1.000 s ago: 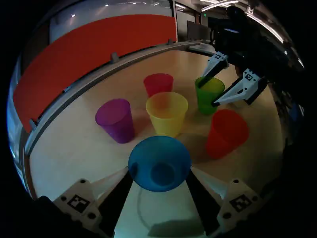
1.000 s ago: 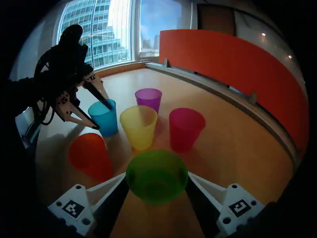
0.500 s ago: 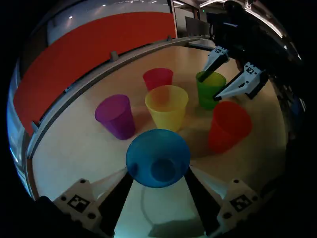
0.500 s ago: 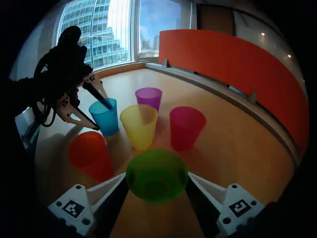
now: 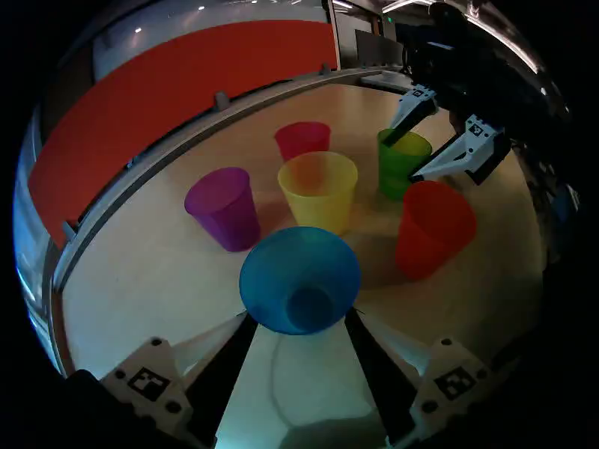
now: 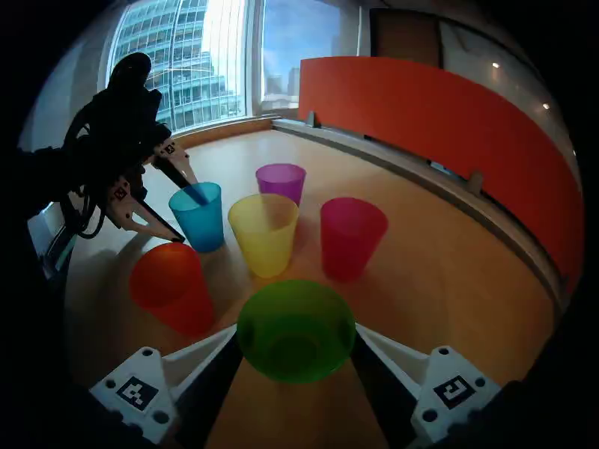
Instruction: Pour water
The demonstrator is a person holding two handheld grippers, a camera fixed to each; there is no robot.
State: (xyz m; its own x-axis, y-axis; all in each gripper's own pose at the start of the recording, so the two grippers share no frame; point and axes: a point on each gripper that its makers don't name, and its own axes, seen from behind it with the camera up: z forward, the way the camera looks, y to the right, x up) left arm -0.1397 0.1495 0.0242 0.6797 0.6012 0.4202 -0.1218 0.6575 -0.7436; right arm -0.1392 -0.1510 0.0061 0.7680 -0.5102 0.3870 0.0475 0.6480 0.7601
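The bench, a wide pale wooden top bounded by an orange panel, was laid out with six plastic cups close together, presumably so that one could be emptied into another with little travel. A yellow cup was stood in the middle, with a purple cup, a pink cup and a red cup around it, all upright and apart.

The blue cup was pinched at its sides by the left tongs, at the near edge of the cluster in the left gripper view. The green cup was pinched likewise by the right tongs. Both cups were gripped low on the wall with the mouth facing up, a hold judged to allow tipping by a turn of the wrist.

Whether either held cup rested on the bench or was raised could not be told. No water could be made out in any cup; the tinted walls and dim light left that uncertain. The hands behind the tongs were lost in dark silhouette.
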